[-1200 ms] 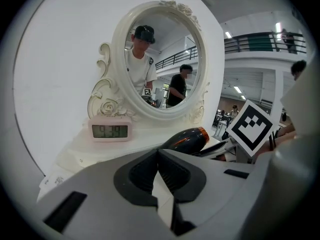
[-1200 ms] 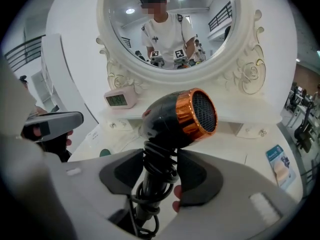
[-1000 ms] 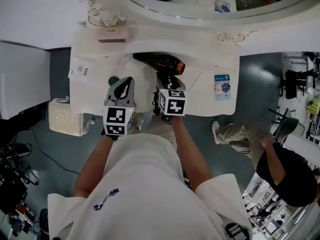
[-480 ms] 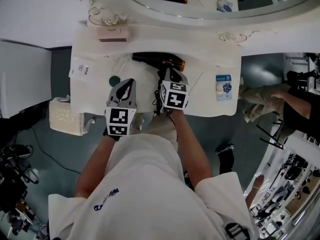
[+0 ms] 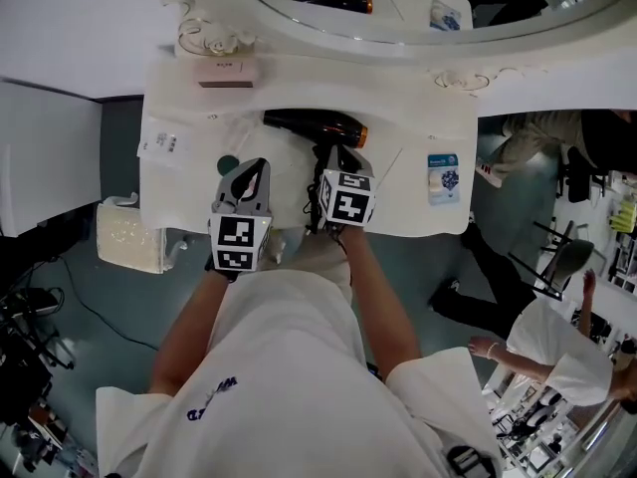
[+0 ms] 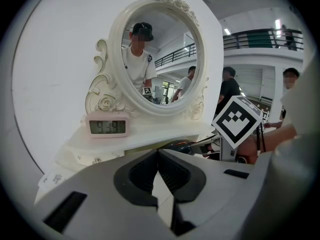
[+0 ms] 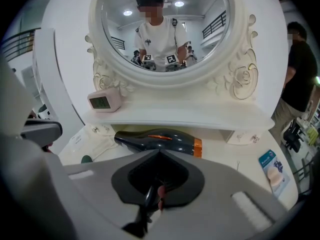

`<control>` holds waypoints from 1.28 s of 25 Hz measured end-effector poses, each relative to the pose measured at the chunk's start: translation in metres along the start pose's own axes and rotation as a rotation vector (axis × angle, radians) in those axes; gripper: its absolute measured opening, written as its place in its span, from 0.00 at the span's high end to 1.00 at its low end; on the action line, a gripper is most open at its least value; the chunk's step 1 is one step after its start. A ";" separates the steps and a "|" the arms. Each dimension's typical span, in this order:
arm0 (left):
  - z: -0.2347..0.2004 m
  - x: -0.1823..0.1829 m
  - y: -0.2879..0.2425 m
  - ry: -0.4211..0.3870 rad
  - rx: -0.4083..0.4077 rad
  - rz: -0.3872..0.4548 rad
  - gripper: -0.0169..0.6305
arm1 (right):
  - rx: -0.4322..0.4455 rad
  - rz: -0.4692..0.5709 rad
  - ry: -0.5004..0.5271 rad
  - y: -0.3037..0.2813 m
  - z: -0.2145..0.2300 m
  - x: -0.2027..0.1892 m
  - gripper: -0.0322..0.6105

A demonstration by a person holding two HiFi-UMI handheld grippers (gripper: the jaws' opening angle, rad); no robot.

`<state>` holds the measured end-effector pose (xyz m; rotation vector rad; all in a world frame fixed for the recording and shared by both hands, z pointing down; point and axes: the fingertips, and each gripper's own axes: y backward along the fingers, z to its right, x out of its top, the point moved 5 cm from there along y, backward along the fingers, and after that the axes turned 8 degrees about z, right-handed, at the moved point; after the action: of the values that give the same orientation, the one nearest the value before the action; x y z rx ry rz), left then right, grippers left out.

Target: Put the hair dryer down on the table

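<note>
Nearest me, well short of the mirror point(image 7: 160, 14), my left gripper point(image 6: 158, 152) and right gripper point(image 7: 159, 153) both have their jaws pressed together. Beyond my right gripper, the hair dryer point(image 7: 160, 141) lies on the table point(image 7: 235, 156), just below the mirror.

We hold both forearms point(image 5: 187, 329) out ahead, side by side. Left gripper point(image 5: 253, 168) tilts down over the table's point(image 5: 410, 193) front edge, jaws together, nothing between them. Right gripper point(image 5: 335, 159) sits just beside it, pitched steeper, jaw tips touching.
</note>
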<state>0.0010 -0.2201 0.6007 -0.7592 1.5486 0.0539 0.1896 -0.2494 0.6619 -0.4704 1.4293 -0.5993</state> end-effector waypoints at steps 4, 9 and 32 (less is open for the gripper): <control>0.000 -0.003 0.000 0.000 -0.005 -0.007 0.96 | -0.008 -0.005 -0.002 0.001 0.001 -0.002 0.93; -0.001 -0.002 0.000 0.001 -0.007 -0.002 0.96 | -0.010 -0.011 -0.003 0.000 0.001 -0.004 0.93; 0.005 0.042 0.007 -0.048 -0.037 0.094 0.96 | 0.011 0.125 -0.040 0.049 -0.009 0.040 0.93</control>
<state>0.0052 -0.2301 0.5587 -0.7094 1.5399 0.1695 0.1875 -0.2367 0.5997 -0.3792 1.4061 -0.4942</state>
